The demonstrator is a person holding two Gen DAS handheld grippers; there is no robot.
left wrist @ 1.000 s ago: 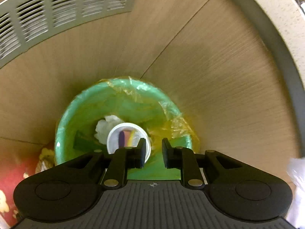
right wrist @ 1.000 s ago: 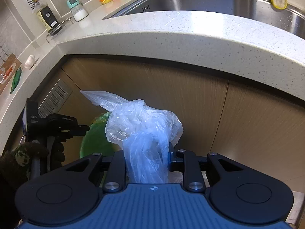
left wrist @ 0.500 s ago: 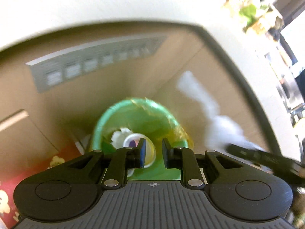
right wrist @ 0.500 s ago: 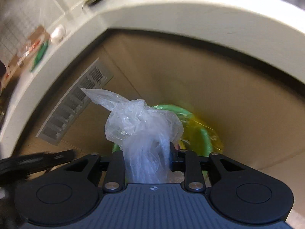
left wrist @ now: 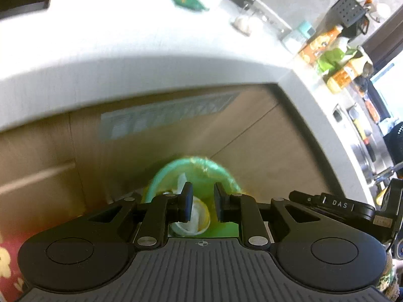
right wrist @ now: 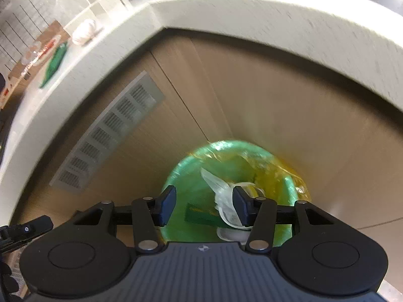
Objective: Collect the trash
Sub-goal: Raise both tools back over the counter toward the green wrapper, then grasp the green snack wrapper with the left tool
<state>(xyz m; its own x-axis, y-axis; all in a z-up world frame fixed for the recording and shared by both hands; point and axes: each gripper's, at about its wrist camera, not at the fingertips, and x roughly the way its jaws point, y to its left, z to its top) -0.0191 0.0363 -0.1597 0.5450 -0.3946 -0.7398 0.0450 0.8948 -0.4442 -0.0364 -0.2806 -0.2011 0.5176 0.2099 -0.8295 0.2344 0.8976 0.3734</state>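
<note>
At lower centre, the green bin (right wrist: 191, 176) held a clear plastic bag (right wrist: 224, 196) below the wide-apart right claw (right wrist: 204, 205), while the left claw (left wrist: 202, 202) stood narrowly apart, empty

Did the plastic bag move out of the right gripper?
Yes. The plastic bag has dropped from the jaws into the green bin below the counter. The right gripper now stands open above it.

My left tongs (left wrist: 203, 202) hang over the green trash bin (left wrist: 161, 178) with a narrow gap between the pads, gripping nothing. I see a white cup (left wrist: 199, 217) and crumpled paper (left wrist: 180, 180) inside it, below the white tabletop (left wrist: 126, 58).
</note>
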